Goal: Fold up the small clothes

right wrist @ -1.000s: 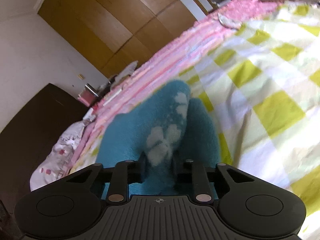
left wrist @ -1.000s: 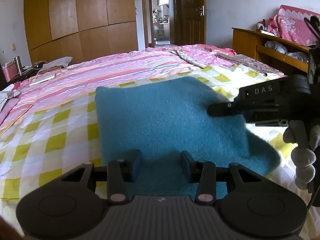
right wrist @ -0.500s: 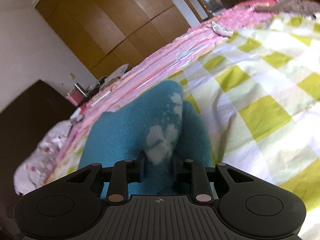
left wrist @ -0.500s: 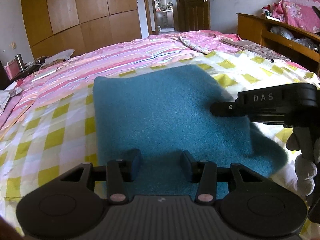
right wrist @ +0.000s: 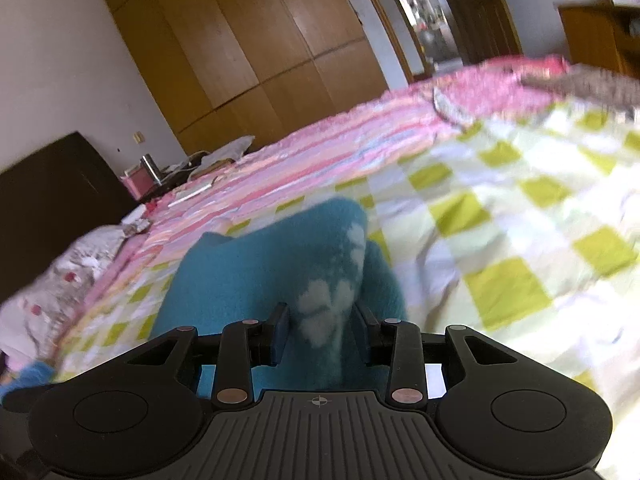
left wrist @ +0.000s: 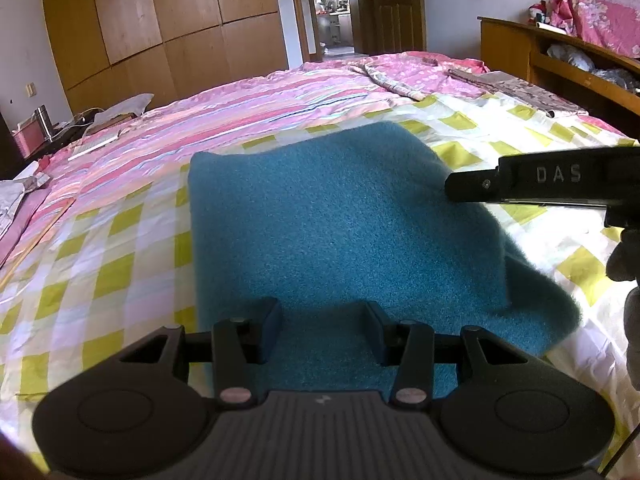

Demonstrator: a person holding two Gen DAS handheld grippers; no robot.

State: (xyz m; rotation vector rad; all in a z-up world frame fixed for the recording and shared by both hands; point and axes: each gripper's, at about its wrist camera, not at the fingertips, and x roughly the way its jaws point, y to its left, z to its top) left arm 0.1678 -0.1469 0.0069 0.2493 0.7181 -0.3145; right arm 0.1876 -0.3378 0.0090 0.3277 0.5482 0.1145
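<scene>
A teal fleece garment lies flat on the yellow-checked sheet, one flap sticking out at its near right. My left gripper is open over the garment's near edge, and nothing is pinched between its fingers. My right gripper has a raised fold of the garment, teal with white patches, between its fingers. Its jaws are opening and the pads look just off the fold. In the left wrist view the right gripper reaches in from the right over the garment's right edge, held by a gloved hand.
A pink striped quilt covers the far half of the bed. A wooden wardrobe and an open doorway stand behind it. A wooden shelf unit is at the right. Small items sit on a bedside stand at the left.
The right gripper's fingers have spread apart around the fold they were squeezing, and its view has rolled towards level. In the left wrist view the right gripper has drawn back to the right.
</scene>
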